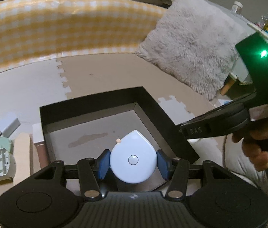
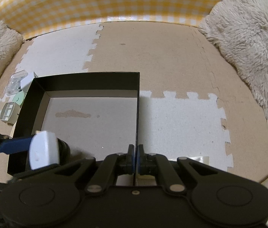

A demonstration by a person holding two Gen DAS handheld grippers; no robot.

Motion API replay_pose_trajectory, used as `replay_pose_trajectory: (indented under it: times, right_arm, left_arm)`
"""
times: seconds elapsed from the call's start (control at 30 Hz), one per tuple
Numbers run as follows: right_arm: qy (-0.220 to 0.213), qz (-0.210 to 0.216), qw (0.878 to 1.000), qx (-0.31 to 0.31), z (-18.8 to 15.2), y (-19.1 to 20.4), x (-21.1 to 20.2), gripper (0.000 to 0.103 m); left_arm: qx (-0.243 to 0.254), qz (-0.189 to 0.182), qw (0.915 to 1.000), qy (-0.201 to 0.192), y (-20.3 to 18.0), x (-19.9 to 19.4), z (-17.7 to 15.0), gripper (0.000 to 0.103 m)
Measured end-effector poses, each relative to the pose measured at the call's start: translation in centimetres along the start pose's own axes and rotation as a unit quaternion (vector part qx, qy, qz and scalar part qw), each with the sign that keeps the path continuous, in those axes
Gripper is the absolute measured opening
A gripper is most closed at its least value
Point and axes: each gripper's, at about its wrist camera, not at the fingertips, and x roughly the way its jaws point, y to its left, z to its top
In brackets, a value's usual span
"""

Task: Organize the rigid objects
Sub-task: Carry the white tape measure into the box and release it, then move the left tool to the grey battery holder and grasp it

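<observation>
Two grippers: both mine, one working, one bracing.
Left gripper (image 1: 133, 164): pinching the white teardrop tape measure (image 1: 133, 159) across its flat sides, blue pads (image 1: 102, 164) pressed on either flank. Round button faces up toward my camera.
Why that grip: widest flat faces give the pads most contact; the pointed tip leads forward, so nothing snags on the box wall.
Right gripper (image 2: 135, 156): jaws pressed together on the right wall of the black box (image 2: 138, 102). The thin wall runs straight between the pads.
Why: I judge it pins the light box so it doesn't slide while I load it.
Tape measure position: over the near part of the box, above the grey floor. From the right wrist view it sits near the box's near-left corner (image 2: 43, 150). Can't tell if it touches the floor yet.
Box contents: otherwise bare, only a stain on the liner.
Waiting items: clear plastic case (image 2: 16, 82), mint round piece (image 2: 19, 96), grey plastic housing (image 2: 8, 112), all just outside the left wall on the foam mat (image 2: 181, 117).
Step, as I read it: lower and let go.
Risk: the rounded body may roll when let go.
</observation>
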Motion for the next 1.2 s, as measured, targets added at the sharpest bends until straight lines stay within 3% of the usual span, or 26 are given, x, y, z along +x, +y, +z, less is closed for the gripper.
replay_pose_trajectory:
  times: [0.37, 0.43, 0.5, 0.8, 1.2]
  right_arm:
    - [0.002, -0.003, 1.0, 0.0, 0.0, 0.1, 0.0, 0.003]
    - [0.002, -0.002, 1.0, 0.001, 0.0, 0.1, 0.0, 0.003]
    - [0.002, -0.001, 1.0, 0.004, 0.0, 0.1, 0.0, 0.003]
    - [0.003, 0.006, 1.0, 0.014, 0.0, -0.2, -0.1, 0.003]
    - [0.003, 0.016, 0.999, 0.029, 0.0, -0.7, 0.0, 0.003]
  left_arm:
    - [-0.008, 0.001, 0.9999, 0.013, 0.3, 1.5, -0.3, 0.054]
    - [-0.01, 0.002, 0.9998, 0.02, 0.4, 1.6, -0.3, 0.06]
    - [-0.016, 0.003, 0.9996, 0.024, 0.4, 1.6, -0.3, 0.076]
    - [-0.017, -0.003, 0.9992, 0.035, 0.0, 1.2, -0.6, 0.091]
    - [0.005, 0.004, 0.9993, 0.038, -0.9, 0.4, -0.9, 0.103]
